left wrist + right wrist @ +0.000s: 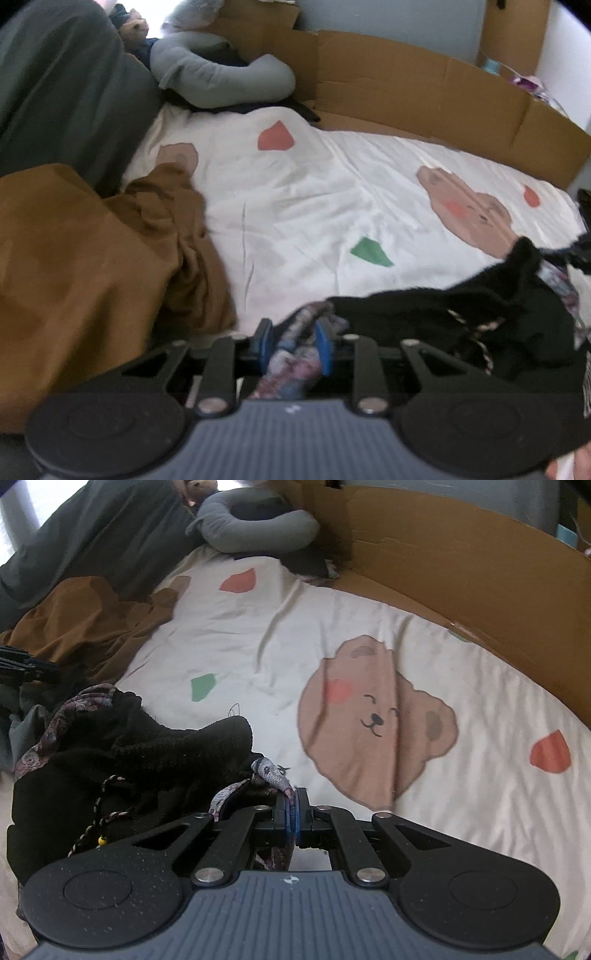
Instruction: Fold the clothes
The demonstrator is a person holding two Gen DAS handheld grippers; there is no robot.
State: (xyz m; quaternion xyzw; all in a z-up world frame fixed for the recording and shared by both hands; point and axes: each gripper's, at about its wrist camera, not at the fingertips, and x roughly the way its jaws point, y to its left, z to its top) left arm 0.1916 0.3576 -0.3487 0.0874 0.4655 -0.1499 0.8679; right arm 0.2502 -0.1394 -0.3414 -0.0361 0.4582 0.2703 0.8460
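Observation:
A black knit garment with a patterned purple-grey lining [461, 314] [129, 760] lies bunched at the near edge of the bed. My left gripper [293, 341] holds a fold of the patterned lining [291, 365] between its blue pads, which stand a little apart around the cloth. My right gripper [293, 812] is shut on a thin edge of the same patterned fabric [271, 773], pads pressed together. A braided cord [99, 812] trails over the black knit. In the right wrist view the left gripper's frame shows at the far left.
A white bedsheet with bear and coloured shapes [314, 192] [258, 635] covers the bed. A brown garment [92, 258] [85, 627] lies crumpled on the left. A dark green blanket [66, 92], a grey curved pillow [221, 77] and a cardboard wall [443, 99] [461, 554] border the bed.

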